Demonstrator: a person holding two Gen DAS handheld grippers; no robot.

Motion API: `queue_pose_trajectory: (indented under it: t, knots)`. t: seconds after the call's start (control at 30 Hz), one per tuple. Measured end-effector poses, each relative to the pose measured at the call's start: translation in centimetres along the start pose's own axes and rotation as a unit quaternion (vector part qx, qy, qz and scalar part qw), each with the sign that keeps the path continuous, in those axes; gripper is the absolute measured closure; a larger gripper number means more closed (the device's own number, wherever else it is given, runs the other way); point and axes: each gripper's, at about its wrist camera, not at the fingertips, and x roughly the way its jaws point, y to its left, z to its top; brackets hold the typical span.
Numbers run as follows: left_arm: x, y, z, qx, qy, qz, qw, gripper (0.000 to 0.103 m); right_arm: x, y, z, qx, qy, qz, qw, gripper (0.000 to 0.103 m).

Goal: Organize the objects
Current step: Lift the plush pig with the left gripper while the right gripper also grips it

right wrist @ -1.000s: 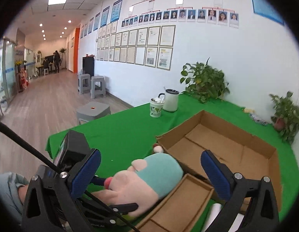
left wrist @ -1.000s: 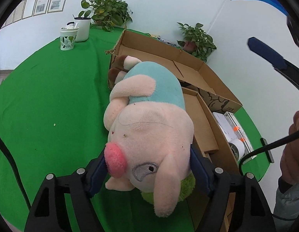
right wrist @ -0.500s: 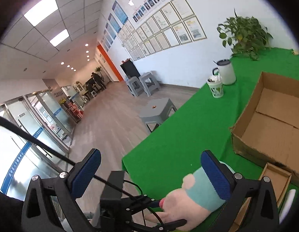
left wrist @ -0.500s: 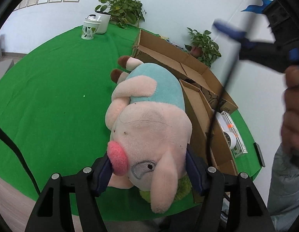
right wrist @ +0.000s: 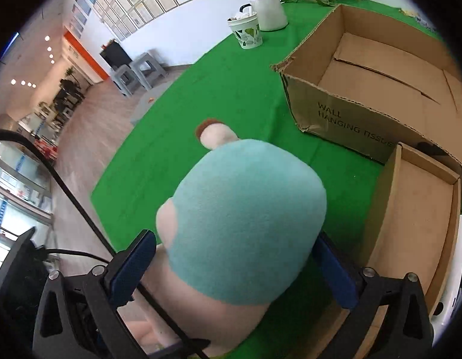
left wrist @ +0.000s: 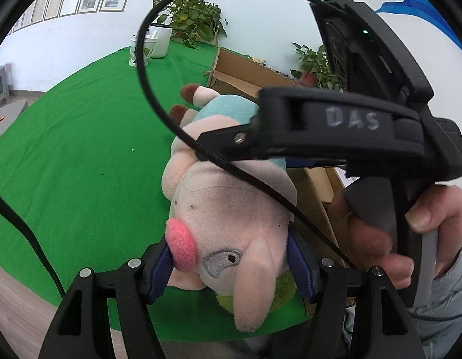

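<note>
1. Two grippers bear on one toy: the left gripper (left wrist: 228, 264) pinches the head of the pink plush pig in a pale teal shirt (left wrist: 228, 209), blue pads pressed into both cheeks, while the right gripper (right wrist: 235, 264) straddles the teal body with its jaws spread; whether its pads touch the fabric I cannot tell.
2. The pig lies over the near edge of the green cloth-covered table (left wrist: 81, 149), head towards the person, brown-tipped feet pointing at the boxes.
3. Squeeze the right gripper on the widest part of the body before lifting, so the soft toy does not sag or swing from the head grip alone.
4. Watch the black cable (left wrist: 159, 101) looping across the toy; it could snag.
5. Just beyond stands a small open cardboard box (right wrist: 416, 215), then the large open cardboard carton printed "WALL HANGING TISSUE" (right wrist: 359, 125); the larger looks the likelier fit, so lift clear of its front wall.
</note>
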Motion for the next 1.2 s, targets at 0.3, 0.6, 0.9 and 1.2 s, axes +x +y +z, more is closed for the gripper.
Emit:
queue_pose_trajectory:
  t: [0.3,0.6,0.9,1.2]
  knots:
    - [0.1,-0.4,-0.4,0.006,-0.01,0.008,0.9999,0.038,0.9,-0.9,-0.2,0.033,0.013,-0.01,0.999,0.003]
    - [-0.5,-1.8,-0.8,0.022,-0.013,0.026,0.9993,0.041,1.5,-0.2,0.8,0.023,-0.01,-0.018,1.0,0.013]
    - [-2.0,-4.4,-0.5,0.04,-0.035,0.047,0.9975,0.043,0.0,0.3,0.9,0.013,-0.041,0.0,0.999,0.017]
    - [-3.7,-11.6,5.9,0.105,-0.102,0.038,0.9884,0.042,-8.0,-0.3,3.4,-0.021,-0.139,-0.033,0.989,0.017]
